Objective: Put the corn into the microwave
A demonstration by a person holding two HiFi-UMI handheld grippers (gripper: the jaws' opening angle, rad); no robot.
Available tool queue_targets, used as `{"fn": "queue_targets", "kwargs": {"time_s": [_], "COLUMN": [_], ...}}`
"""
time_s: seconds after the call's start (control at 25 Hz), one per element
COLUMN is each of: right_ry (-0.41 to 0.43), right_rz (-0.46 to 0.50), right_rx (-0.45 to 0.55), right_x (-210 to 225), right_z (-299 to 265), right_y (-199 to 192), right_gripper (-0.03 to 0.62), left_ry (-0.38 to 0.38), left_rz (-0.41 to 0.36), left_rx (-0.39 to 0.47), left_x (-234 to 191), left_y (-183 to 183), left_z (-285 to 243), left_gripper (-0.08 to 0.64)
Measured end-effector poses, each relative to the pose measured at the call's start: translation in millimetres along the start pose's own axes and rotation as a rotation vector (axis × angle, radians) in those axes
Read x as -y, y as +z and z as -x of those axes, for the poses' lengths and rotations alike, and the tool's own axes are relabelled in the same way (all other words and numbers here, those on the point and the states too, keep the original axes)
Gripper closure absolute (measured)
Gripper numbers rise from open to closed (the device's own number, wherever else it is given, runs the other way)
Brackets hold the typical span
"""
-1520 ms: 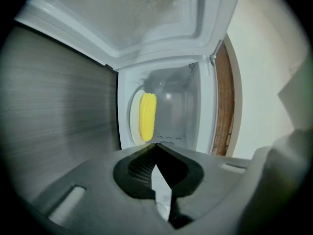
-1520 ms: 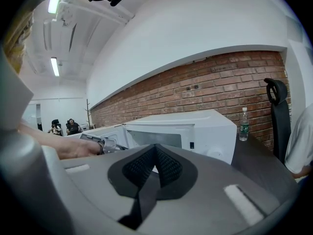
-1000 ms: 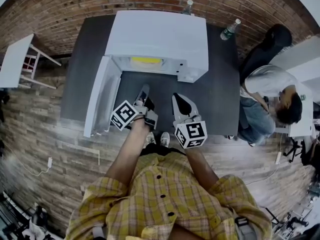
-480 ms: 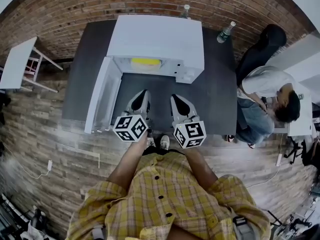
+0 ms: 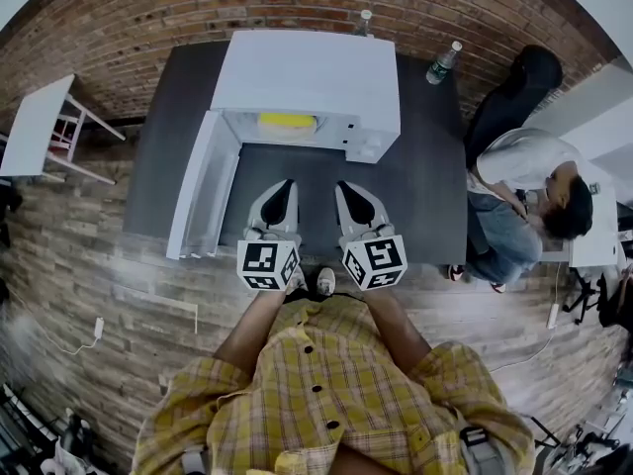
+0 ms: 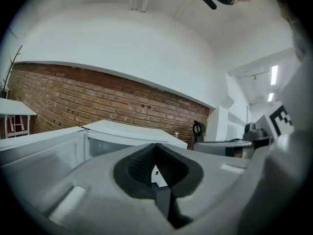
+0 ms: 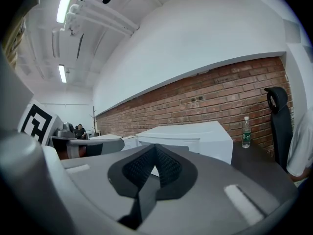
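- The corn point(image 5: 287, 121) lies inside the white microwave point(image 5: 307, 72), a strip of bright yellow just behind the front edge of the open cavity. By that showing, the placing itself looks done.
- The microwave's door point(image 5: 203, 191) stands swung wide to the left, its edge reaching out toward the front of the dark desk point(image 5: 425, 186). If anything is left, it appears to be shutting that door. Neither claw is touching it.
- The left claw point(image 5: 282, 191) is clenched with nothing in it. Its own view shows the dark ribbed pads pressed together, with only the microwave beyond them.
- The right claw point(image 5: 348, 191) is likewise clenched and empty, its jaws meeting at the tip. The two claws are held side by side over the bare desk in front of the microwave, well apart from the corn.
- Only the corn's upper side shows from the head view, as a low, pale-to-deep yellow band. It is too small to make out kernels, or whether it rests on a plate or on the cavity floor. Neither gripper view shows it.
- Two water bottles point(image 5: 441, 61) stand at the desk's far edge, and a seated person point(image 5: 534, 181) is off to the right, clear of the work.
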State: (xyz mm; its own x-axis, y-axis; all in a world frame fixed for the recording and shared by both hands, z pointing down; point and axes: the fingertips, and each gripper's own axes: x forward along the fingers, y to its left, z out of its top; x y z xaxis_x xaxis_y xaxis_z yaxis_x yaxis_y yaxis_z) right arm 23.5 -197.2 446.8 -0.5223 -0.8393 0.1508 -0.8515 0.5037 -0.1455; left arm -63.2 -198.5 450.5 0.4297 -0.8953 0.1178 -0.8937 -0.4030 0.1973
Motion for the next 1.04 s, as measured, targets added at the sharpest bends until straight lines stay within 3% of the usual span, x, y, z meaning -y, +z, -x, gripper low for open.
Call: {"fn": "queue_targets", "kwargs": {"time_s": [0.12, 0.4, 1.04], "right_ry": [0.006, 0.010, 0.009], "right_rz": [0.011, 0.026, 0.016], "right_rx": [0.005, 0.014, 0.002], "right_x": [-1, -2, 4], "right_z": [0, -1, -5], "right_y": [2, 4, -5], "right_gripper": [0.591, 0.592, 0.592], "left_ry": [0.005, 0.012, 0.022], "left_rz": [-0.057, -0.098, -0.107], "left_rx": [0.007, 0.013, -0.004], "left_x": [5, 10, 8], "left_y": [3, 8, 4], "left_z": [2, 1, 1], "left_gripper": [0.563, 0.563, 0.563]}}
